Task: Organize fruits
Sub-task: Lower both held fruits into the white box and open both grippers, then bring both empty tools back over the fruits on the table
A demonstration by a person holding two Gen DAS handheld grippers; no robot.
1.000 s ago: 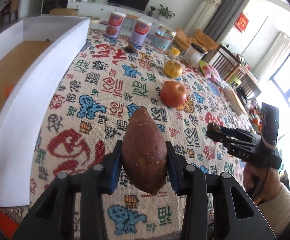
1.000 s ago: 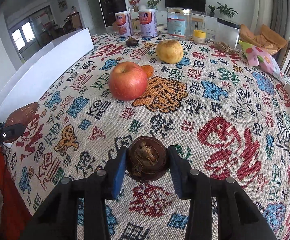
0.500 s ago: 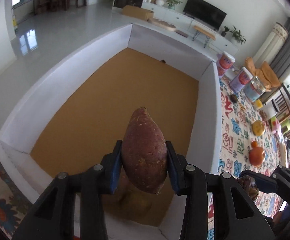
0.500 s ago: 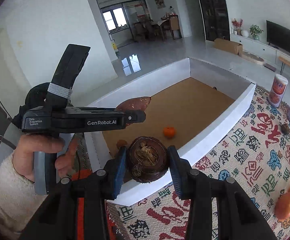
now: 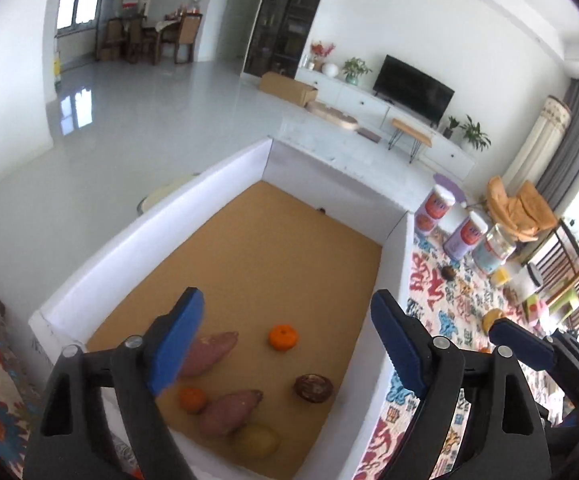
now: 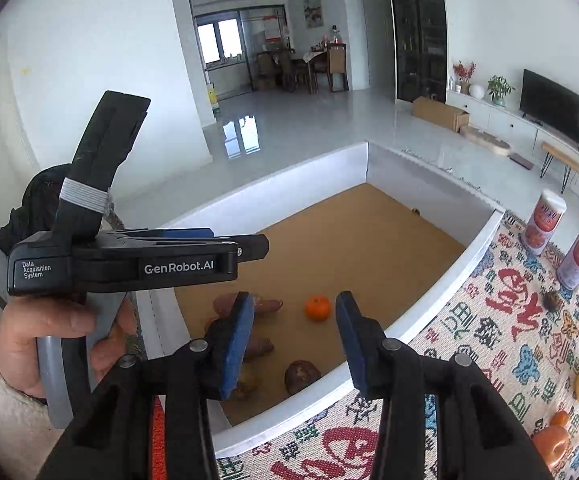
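Two tongs (image 5: 285, 344) (image 6: 295, 334) just opened, empty, over white-walled box (image 5: 403, 256), knobbly sweet potatoes (image 5: 231, 410) inside.

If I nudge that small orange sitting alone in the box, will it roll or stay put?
The orange looks round and slightly flattened, so it would probably roll a little, then settle. The box floor looks flat and bare around it, so little would stop it before the walls. Its skin looks firm, so a gentle push likely won't harm it.

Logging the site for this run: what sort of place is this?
Most likely a home living room with a dining area behind: a television on a low white cabinet, potted plants, and a dining table with chairs by the far window.
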